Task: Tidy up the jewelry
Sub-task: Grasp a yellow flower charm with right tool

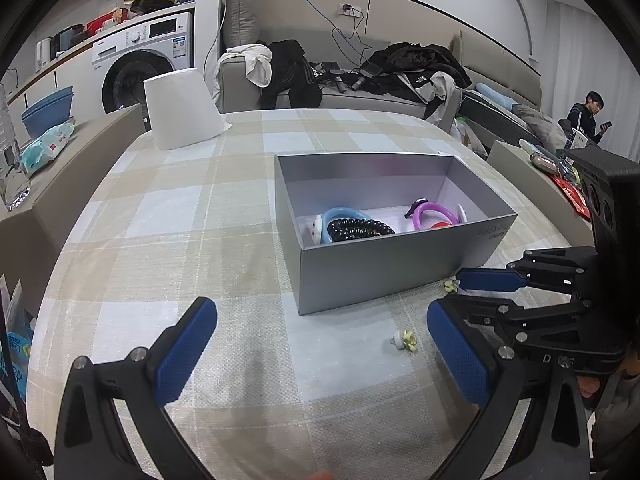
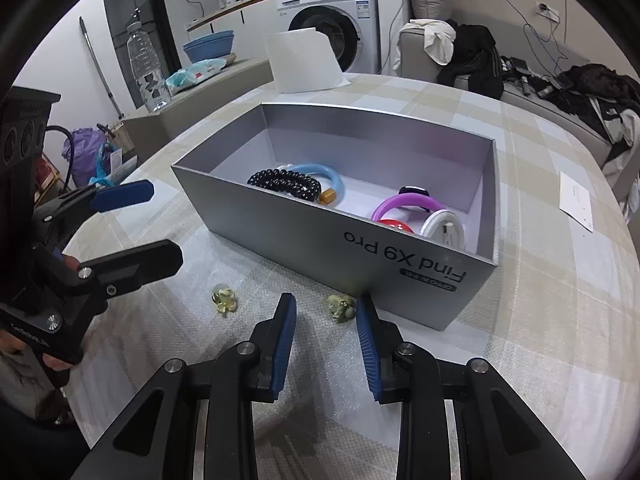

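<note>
Left wrist view. A grey box [image 1: 384, 272] is seen on a checked tablecloth [image 1: 180, 216], open at the top. Inside it are recorded a black beaded bracelet [image 1: 358, 230], a light blue ring [image 1: 340, 216] and a purple ring [image 1: 434, 216]. The left gripper [image 1: 320, 356] is held low over the cloth with its blue pads set wide apart and nothing between them. A pale yellow flower earring [image 1: 406, 340] is found on the cloth between those pads, nearer the right-hand one, untouched. The right gripper [image 1: 456, 294] enters from the right edge; a second flower earring [image 1: 450, 286] is seen at its fingertips, beside the box wall. A white paper roll [image 1: 180, 112] stands at the far table edge.

Right wrist view. The box [image 2: 332, 240] is marked "Find X9 Pro" on its near wall. The right gripper [image 2: 326, 312] is shown with its pads at a narrow gap; the second earring [image 2: 340, 306] lies on the cloth between the tips, close to the right pad, and contact cannot be told. The first earring [image 2: 225, 300] lies to the left, apart, under the left gripper [image 2: 164, 228], whose fingers stand wide.
</note>
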Motion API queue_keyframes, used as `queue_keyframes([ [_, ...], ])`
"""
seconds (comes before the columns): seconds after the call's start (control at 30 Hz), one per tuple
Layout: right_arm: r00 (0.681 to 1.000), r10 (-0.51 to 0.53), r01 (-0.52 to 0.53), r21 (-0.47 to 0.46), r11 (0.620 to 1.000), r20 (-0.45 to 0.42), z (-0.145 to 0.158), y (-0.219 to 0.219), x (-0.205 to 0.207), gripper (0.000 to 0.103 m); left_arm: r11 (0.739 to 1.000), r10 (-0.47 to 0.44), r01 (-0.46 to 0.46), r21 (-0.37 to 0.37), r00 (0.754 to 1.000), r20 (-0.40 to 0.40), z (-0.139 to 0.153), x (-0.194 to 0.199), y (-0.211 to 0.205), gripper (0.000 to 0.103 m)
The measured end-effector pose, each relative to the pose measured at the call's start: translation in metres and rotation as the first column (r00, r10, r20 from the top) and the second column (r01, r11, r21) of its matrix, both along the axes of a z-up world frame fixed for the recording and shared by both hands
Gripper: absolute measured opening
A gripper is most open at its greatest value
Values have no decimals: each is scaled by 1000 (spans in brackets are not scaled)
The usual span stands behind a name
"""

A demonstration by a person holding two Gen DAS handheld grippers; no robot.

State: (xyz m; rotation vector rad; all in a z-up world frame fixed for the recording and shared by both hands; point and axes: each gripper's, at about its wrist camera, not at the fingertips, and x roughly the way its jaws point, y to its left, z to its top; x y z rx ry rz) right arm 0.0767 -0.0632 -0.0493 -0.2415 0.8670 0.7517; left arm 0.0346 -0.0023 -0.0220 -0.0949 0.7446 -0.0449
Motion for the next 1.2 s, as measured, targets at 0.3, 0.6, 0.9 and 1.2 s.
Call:
queue_keyframes([
  [0.3, 1000, 12, -12, -6, 1000, 2, 0, 5, 0, 27, 1000, -3, 3, -1, 1000, -2, 0, 0, 1, 102],
  [0.6, 999, 26, -25, -37, 999, 28, 0, 13, -3, 27, 1000, -3, 3, -2, 1000, -4, -1, 0, 2, 102],
  [0.9, 998, 28, -24, -67, 997, 60, -1, 17, -6, 11, 1000, -7, 7, -2, 1000, -4, -2, -1, 0, 102],
  [1.2, 997, 39, -40, 0, 999, 64, 6, 2, -22, 11, 998, -62, 63, 20, 997, -43, -3, 0, -11, 102],
])
